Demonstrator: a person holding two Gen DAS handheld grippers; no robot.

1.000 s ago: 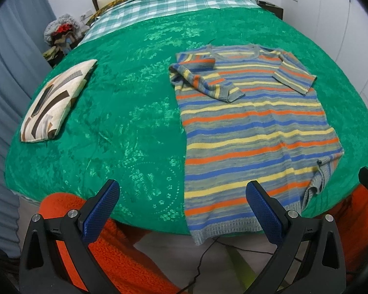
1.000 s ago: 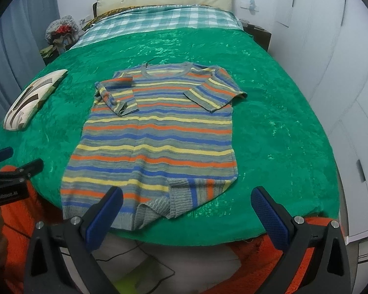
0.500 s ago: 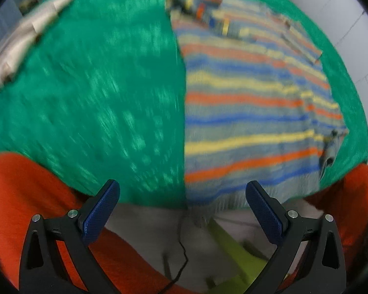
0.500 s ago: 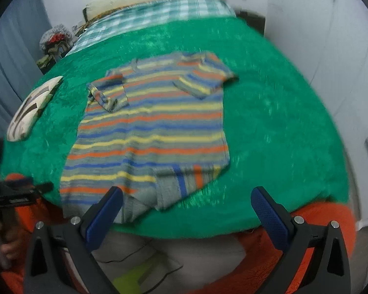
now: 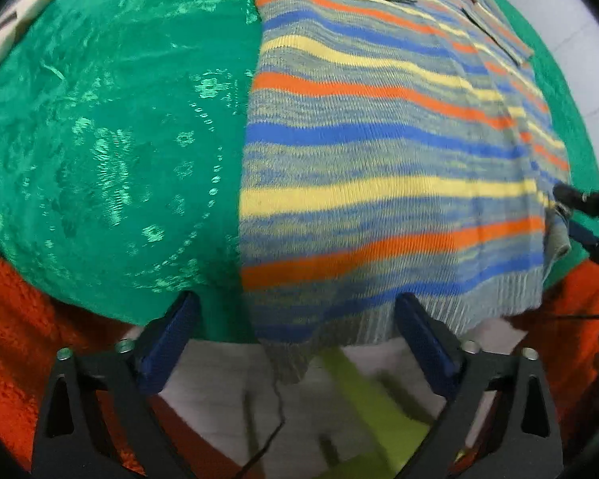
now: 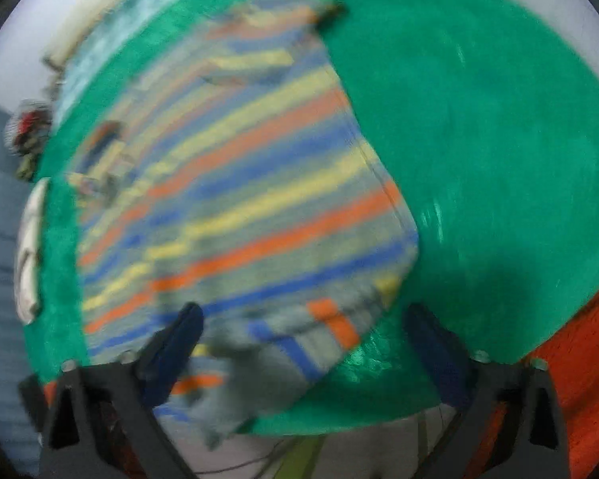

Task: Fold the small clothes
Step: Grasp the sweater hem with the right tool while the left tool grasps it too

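A striped knit sweater (image 5: 379, 127) in grey, blue, yellow and orange lies flat on the green bedspread (image 5: 111, 131), its hem hanging over the near edge. My left gripper (image 5: 297, 315) points down at the hem's left corner. Its jaws are closing, the corner lies between them, and the pads do not press on it. My right gripper (image 6: 303, 319) hovers over the turned-up right hem corner (image 6: 299, 343). Its jaws are closing too, with cloth between them and not pinched. In the left wrist view the right gripper (image 5: 566, 211) shows at the sweater's right edge. The right view is blurred.
A patterned pillow (image 6: 30, 247) lies at the bed's left side. An orange blanket (image 5: 16, 319) hangs below the bedspread at both corners. On the floor under the bed's edge are a yellow-green object (image 5: 363, 399) and a cable (image 5: 275, 411). White wall (image 5: 570, 20) runs along the right.
Both grippers have dropped and tipped down toward the near edge of the bed, over the sweater's hem. The right view has rolled. Both pairs of jaws stand slightly narrower.
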